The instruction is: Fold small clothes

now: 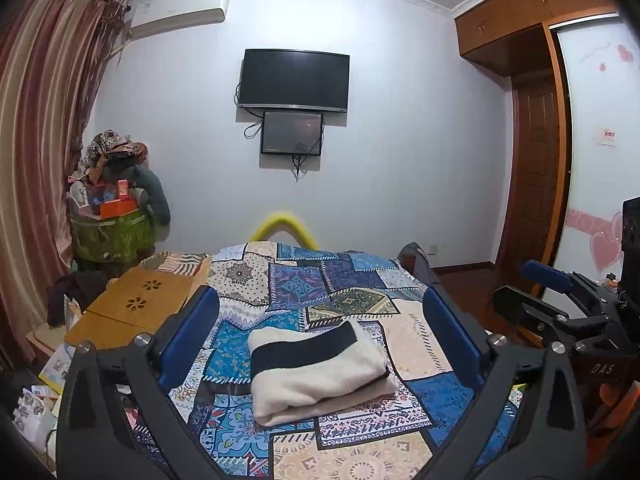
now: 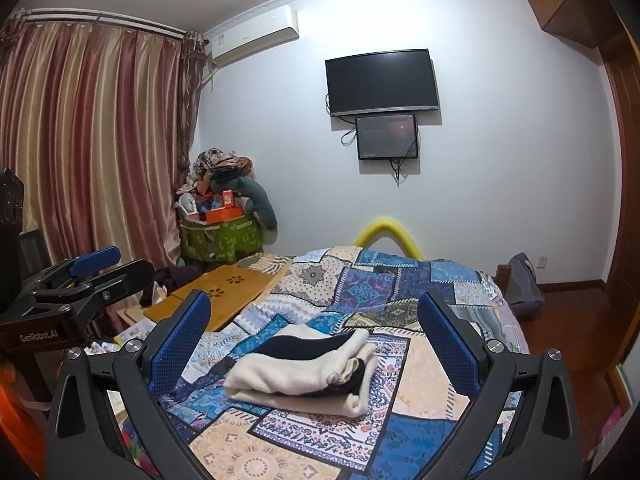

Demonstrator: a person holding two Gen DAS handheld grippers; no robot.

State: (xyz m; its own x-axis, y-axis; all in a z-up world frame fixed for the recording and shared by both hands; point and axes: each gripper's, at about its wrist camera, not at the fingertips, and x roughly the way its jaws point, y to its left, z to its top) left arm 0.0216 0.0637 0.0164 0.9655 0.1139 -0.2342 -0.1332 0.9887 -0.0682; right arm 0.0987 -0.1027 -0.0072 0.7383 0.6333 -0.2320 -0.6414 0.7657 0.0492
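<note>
A cream garment with a black stripe (image 1: pixel 316 372) lies folded into a thick rectangle on the patchwork bedspread (image 1: pixel 320 276). It also shows in the right wrist view (image 2: pixel 308 372), layers stacked, open edges to the right. My left gripper (image 1: pixel 320 320) is open and empty, held above the bed with the garment between and below its blue pads. My right gripper (image 2: pixel 314 328) is open and empty, likewise above the garment. The right gripper shows at the right edge of the left wrist view (image 1: pixel 560 300), and the left gripper at the left edge of the right wrist view (image 2: pixel 80 280).
A wooden lap table (image 1: pixel 136 308) lies at the bed's left side. A green bin piled with clothes and boxes (image 1: pixel 112 216) stands in the corner by the curtain (image 1: pixel 36 160). A TV (image 1: pixel 294 80) hangs on the far wall. A wardrobe (image 1: pixel 536 120) stands right. Clutter (image 1: pixel 36 404) lies on the floor at left.
</note>
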